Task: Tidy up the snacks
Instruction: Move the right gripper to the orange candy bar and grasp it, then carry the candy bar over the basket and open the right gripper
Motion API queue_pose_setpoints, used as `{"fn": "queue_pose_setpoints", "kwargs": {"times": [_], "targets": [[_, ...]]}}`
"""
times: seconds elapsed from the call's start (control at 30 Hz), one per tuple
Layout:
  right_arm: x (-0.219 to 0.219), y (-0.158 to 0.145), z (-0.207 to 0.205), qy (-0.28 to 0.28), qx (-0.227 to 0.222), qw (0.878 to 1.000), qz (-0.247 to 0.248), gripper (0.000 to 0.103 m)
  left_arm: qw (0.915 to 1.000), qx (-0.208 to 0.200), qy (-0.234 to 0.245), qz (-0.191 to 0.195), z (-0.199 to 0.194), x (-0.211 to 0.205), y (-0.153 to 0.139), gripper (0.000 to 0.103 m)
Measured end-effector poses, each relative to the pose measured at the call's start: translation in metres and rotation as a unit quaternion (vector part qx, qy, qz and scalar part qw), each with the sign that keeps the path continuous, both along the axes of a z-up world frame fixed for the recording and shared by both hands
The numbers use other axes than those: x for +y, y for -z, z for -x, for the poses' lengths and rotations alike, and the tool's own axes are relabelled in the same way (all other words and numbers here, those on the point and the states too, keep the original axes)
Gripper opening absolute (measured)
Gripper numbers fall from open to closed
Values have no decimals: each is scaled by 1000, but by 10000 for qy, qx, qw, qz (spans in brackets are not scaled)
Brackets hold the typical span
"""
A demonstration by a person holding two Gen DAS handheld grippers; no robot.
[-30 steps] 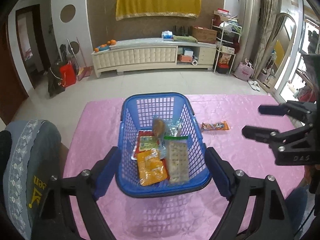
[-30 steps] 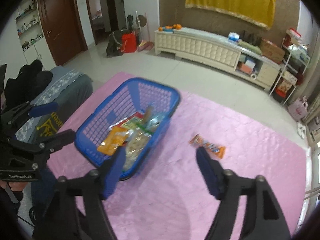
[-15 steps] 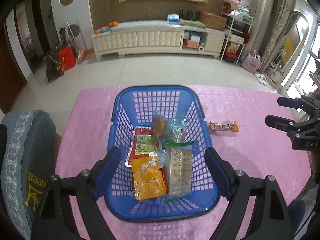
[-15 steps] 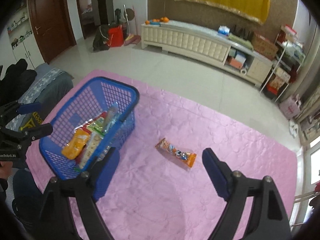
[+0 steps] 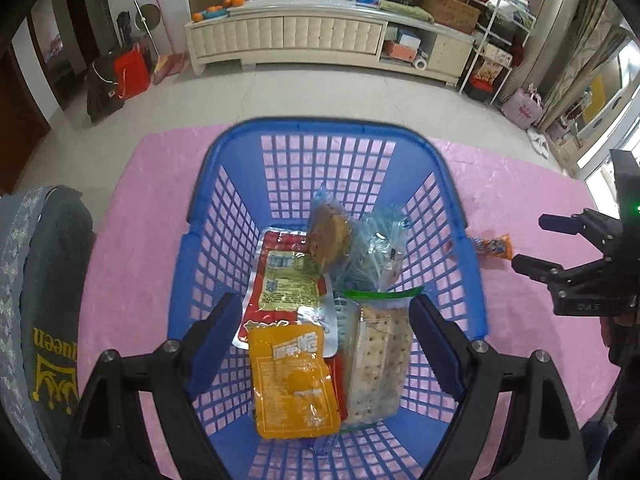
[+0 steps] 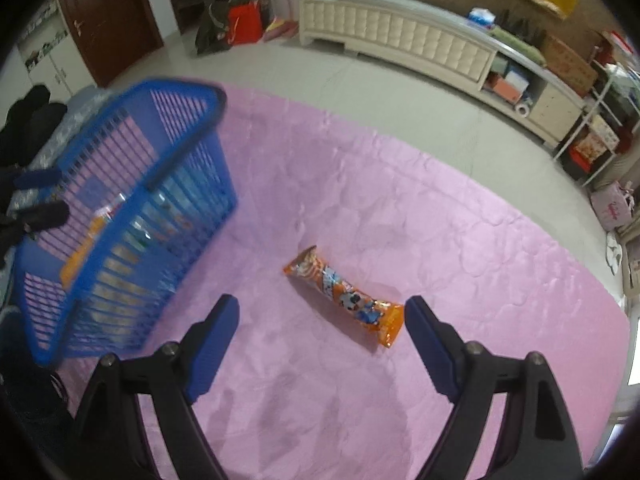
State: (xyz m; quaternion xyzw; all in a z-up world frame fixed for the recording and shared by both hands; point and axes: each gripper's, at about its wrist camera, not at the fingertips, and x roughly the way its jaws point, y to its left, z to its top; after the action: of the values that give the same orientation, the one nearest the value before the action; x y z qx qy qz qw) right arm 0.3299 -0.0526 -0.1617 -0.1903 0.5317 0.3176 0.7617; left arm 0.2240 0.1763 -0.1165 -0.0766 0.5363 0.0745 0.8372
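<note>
Left wrist view looks down into the blue basket (image 5: 320, 136), where an orange pouch (image 5: 294, 388), a cracker pack (image 5: 380, 364) and a red-edged packet (image 5: 288, 276) lie; their print is too small to read. The left gripper (image 5: 326, 344) hangs wide open above them and holds nothing. Only the right wrist view shows the whole orange snack bar (image 6: 346, 298) lying on the pink cloth (image 6: 460, 240), beside the basket. The right gripper (image 6: 320, 344) is spread wide above it, empty. On a grey cover (image 5: 44, 320) yellow letters read "ueen".
</note>
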Motion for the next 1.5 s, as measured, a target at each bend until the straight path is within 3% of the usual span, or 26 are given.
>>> {"fn": "queue_pose_setpoints", "kwargs": {"times": [0.1, 0.3, 0.43, 0.5, 0.53, 0.57, 0.77, 1.13, 1.5], "targets": [[4, 18, -2, -181, 61, 9998, 73, 87, 9998, 98, 47, -161, -7, -4, 9, 84], [11, 45, -5, -573, 48, 9980, 269, 82, 9998, 158, 91, -47, -11, -4, 20, 84], [12, 58, -12, -607, 268, 9975, 261, 62, 9998, 186, 72, -58, -11, -2, 27, 84], [11, 61, -11, -664, 426, 9967, 193, 43, 9999, 127, -40, -24, -11, 1, 26, 84], [11, 62, -9, -642, 453, 9968, 176, 24, 9999, 87, -72, 22, -10, 2, 24, 84], [11, 63, -7, -611, 445, 9969, 214, 22, 9999, 61, -80, 58, -8, 3, 23, 84], [3, 42, 17, -485, 308, 9983, 24, 19, 10000, -41, -55, -63, 9, 6, 8, 84], [2, -56, 79, -324, -62, 9981, -524, 19, 9985, -527, 102, -119, 61, -6, -47, 84], [17, -125, 128, -203, -367, 9937, -1039, 19, 9949, -963, 154, -269, 116, 2, -92, 84]]}}
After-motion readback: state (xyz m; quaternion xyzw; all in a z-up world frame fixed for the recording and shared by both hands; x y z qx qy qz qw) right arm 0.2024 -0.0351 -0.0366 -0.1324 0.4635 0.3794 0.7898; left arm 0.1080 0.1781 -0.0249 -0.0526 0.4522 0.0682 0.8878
